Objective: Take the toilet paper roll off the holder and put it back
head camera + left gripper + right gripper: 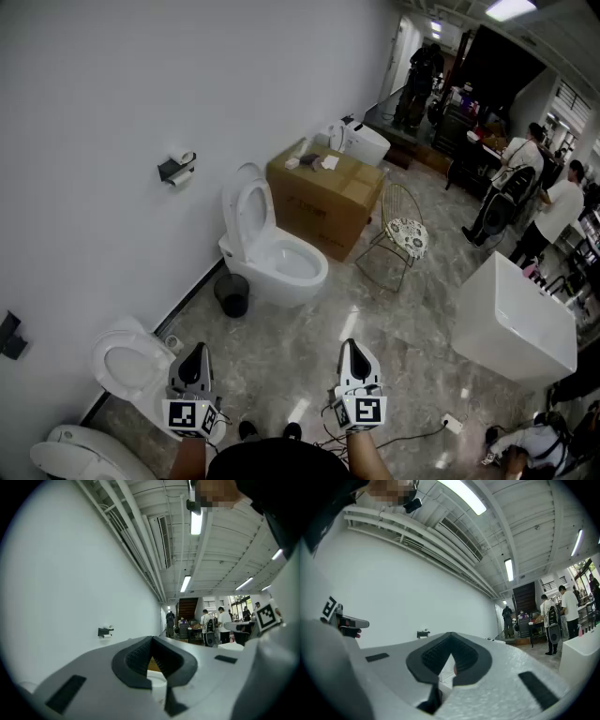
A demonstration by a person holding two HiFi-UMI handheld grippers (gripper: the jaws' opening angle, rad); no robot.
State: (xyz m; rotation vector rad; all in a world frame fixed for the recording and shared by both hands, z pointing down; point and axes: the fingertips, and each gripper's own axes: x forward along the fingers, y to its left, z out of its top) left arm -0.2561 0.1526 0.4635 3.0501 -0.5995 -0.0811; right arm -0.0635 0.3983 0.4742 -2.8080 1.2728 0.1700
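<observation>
Jaws, left gripper (152,640): closed, tips meeting, nothing between them.
Jaws, right gripper (451,639): closed in the same way and empty.
Grippers' position: side by side at the bottom edge of the head view, each in one of the person's hands. Both point out over the floor (281,361) and are well apart from the wall fitting.
Toilet paper roll (183,177): white, sitting on the holder. It is small and far off, so finer detail cannot be made out.
Holder (170,169): dark bracket fixed to the white wall (112,84), above and to the left of the open toilet.
Open toilet (281,264): white, lid raised, standing at the foot of the wall.
Second toilet (127,364): white, seat down, nearer the person along the same wall, just beside the left gripper in the head view.
Bin (232,293): black, on the floor by the wall, between the two toilets.
Cardboard box (323,197): brown, beyond the open toilet, with small items on top.
Wire chair (396,239): gold frame with a patterned cushion, to the right of the box.
White block (511,328): large, near the floor's right edge.
People (553,211): several standing at the far right.
</observation>
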